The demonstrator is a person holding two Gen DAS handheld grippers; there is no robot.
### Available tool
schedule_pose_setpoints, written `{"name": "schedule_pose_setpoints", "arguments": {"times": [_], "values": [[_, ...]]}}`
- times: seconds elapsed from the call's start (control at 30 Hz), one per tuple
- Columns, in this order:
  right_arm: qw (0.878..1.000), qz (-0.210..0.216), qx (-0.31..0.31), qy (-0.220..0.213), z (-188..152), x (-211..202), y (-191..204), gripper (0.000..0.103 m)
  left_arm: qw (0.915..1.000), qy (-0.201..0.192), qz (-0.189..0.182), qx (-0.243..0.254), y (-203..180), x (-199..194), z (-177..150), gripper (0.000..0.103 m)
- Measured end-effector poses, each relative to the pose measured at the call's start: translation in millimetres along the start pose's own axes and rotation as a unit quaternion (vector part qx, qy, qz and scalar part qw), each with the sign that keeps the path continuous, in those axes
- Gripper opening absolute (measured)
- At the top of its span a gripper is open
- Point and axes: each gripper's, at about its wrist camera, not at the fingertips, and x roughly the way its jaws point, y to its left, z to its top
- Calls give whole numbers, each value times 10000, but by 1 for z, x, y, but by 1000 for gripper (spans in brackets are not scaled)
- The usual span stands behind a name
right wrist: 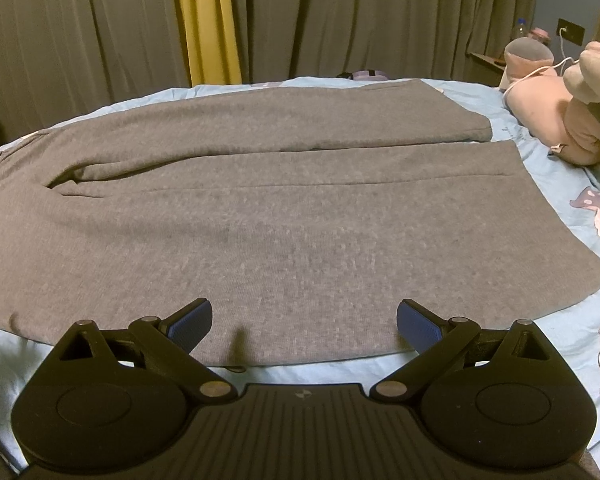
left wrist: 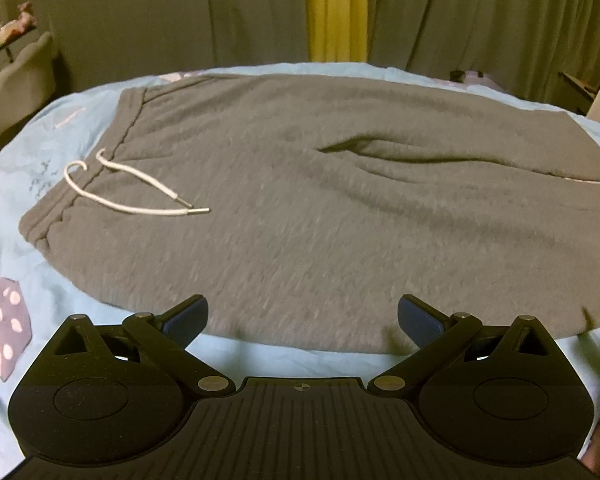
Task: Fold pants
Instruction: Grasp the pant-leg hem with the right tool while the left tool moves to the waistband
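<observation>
Left gripper (left wrist: pixel 302 320) sits low at the near edge of the bed, pointing across it. Fingers (left wrist: pixel 186 318) spread wide, nothing between them; the blue pads hang just over the near hem line of the pants (left wrist: pixel 320 200), contact unclear from this angle. Right gripper (right wrist: pixel 304 322) same pose further along toward the leg ends: fingers (right wrist: pixel 418 326) wide apart, holding nothing, tips over the near edge of the fabric.

Pants are grey sweatpants, laid flat and unfolded on a light blue bedsheet (left wrist: pixel 60 128) with a mushroom print. Waistband (left wrist: pixel 80 184) is at the left end in the left wrist view, ribbed, with a white drawstring (left wrist: pixel 128 192) lying loose on the front, both metal-tipped ends pointing right. Crotch fold shows as a dark crease near the middle.

In the right wrist view the two legs run side by side toward the right, near leg (right wrist: pixel 300 240) broad and flat, far leg (right wrist: pixel 300 124) behind it, cuffs just apart. Mild wrinkles only.

Pink plush toys (right wrist: pixel 560 112) sit on the bed beyond the cuffs, not touching the pants. Grey curtains (right wrist: pixel 80 40) with a yellow strip (right wrist: pixel 204 20) behind the bed.
</observation>
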Motion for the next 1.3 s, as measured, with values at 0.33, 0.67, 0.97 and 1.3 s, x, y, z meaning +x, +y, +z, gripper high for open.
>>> {"name": "schedule_pose_setpoints", "arguments": {"times": [0.33, 0.67, 0.97, 1.3], "values": [[9999, 66, 52, 62, 1, 5, 0, 99, 9999, -44, -155, -52, 1, -4, 2, 103], [9995, 204, 210, 71, 4, 11, -4, 99, 9995, 106, -293, -74, -1, -1, 10, 103], [9963, 87, 628, 583, 29, 71, -20, 99, 9985, -296, -24, -450, -29, 3, 66, 103], [9904, 110, 774, 1138, 41, 106, -32, 99, 9901, -386, 415, -1287, -42, 107, 100, 103]]}}
